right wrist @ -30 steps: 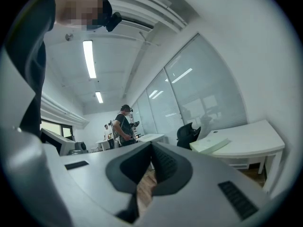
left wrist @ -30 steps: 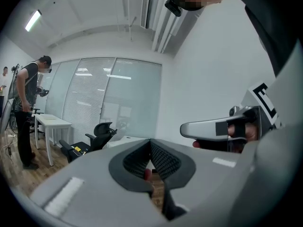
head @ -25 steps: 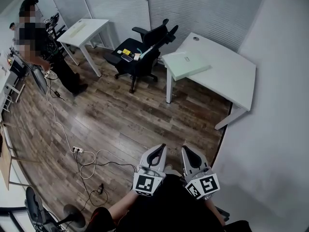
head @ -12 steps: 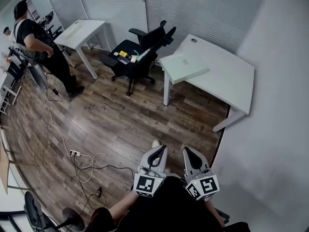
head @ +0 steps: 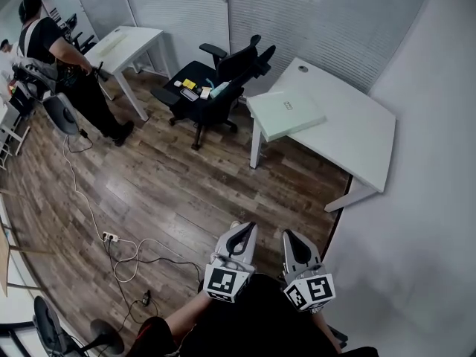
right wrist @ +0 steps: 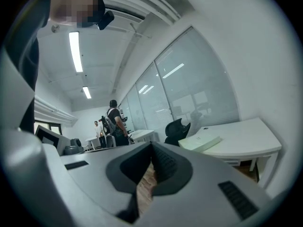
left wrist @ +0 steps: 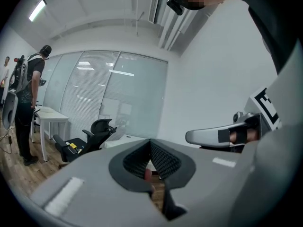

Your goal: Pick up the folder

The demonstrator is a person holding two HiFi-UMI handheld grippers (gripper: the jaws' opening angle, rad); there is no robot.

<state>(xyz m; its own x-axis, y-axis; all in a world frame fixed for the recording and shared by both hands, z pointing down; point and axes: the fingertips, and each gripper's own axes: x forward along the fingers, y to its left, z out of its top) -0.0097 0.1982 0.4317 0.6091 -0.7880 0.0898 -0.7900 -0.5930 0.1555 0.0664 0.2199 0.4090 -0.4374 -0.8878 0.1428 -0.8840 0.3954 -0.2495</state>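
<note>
Your left gripper and right gripper had their fingers closed on nothing; the folder lay flat on the worktop.

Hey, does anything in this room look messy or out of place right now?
Two things. A power strip and its loose cables trail across the wooden floor, a trip risk. Several small items sit on the office chair instead of a desk. The folder lies flat on the white desk.
</note>
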